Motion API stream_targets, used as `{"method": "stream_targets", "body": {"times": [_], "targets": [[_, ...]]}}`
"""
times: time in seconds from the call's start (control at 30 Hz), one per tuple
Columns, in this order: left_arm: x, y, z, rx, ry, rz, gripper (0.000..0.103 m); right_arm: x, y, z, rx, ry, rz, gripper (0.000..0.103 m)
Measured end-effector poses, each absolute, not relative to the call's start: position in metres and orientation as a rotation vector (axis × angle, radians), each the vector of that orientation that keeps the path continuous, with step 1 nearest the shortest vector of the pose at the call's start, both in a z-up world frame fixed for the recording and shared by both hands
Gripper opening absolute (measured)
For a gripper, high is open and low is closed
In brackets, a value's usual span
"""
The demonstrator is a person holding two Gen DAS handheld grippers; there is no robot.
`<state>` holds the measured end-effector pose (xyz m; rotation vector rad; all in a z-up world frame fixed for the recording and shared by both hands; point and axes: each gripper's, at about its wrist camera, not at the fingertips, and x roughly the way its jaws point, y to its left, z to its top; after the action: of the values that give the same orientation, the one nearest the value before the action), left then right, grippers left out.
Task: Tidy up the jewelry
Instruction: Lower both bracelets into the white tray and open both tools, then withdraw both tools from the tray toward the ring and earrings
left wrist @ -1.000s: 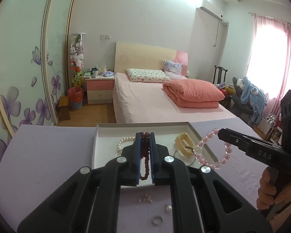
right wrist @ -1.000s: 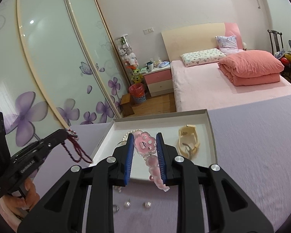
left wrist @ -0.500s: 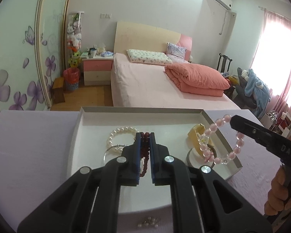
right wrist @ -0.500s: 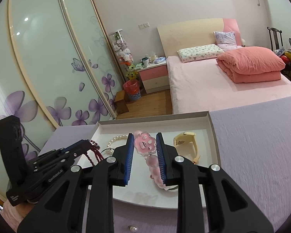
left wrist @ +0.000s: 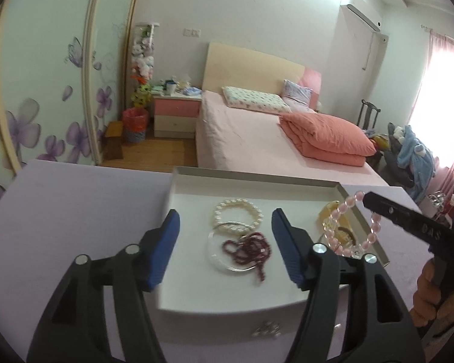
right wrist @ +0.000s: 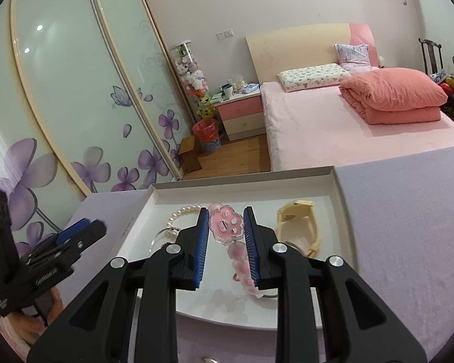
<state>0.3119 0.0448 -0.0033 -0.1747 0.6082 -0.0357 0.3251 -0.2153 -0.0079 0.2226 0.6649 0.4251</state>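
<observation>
1. left gripper (left wrist: pixel 225 243): black plastic arms with triangular cut-outs, round silver screws at the joints, blue ribbed pads on the fingers.
2. right gripper (right wrist: pixel 226 233): same black frame, silver screws, blue ridged pads.
3. white lettering is printed along each gripper's side, too small to read fully.

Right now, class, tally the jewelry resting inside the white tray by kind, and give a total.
Bead bracelets: 2, pearl and dark red
Clear bangle: 1
Cream watch: 1
Total: 4. The pink bracelet is held in the right tongs, not resting.
</observation>
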Motion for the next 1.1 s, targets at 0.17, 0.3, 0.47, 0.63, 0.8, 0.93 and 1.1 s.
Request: {"method": "stream_targets", "body": {"times": [0.17,0.3,0.47,0.63,0.8,0.93,1.1], "targets": [[0.297,0.057,-0.001,-0.175,0.602,-0.018,0.067,0.339,-0.212,-0.014,0.212,0.674,0.374,0.024],[0.29,0.057,0.001,-0.164,0.598,-0.023,0.067,0.349,-0.213,-0.028,0.212,0.722,0.346,0.024],[0.289,0.053,0.003,-0.155,0.59,-0.036,0.067,0.349,-0.201,-0.029,0.215,0.737,0.39,0.024],[0.289,0.048,0.002,-0.155,0.59,-0.044,0.067,0.349,-0.195,-0.024,0.192,0.711,0.363,0.025],[0.286,0.048,0.001,-0.157,0.593,-0.046,0.072,0.342,-0.207,-0.021,0.177,0.672,0.269,0.075],[0.278,0.052,0.003,-0.167,0.592,-0.04,0.073,0.331,-0.22,-0.016,0.19,0.665,0.26,0.071],[0.26,0.055,0.009,-0.168,0.575,-0.036,0.077,0.307,-0.23,-0.011,0.184,0.664,0.277,0.064]]}}
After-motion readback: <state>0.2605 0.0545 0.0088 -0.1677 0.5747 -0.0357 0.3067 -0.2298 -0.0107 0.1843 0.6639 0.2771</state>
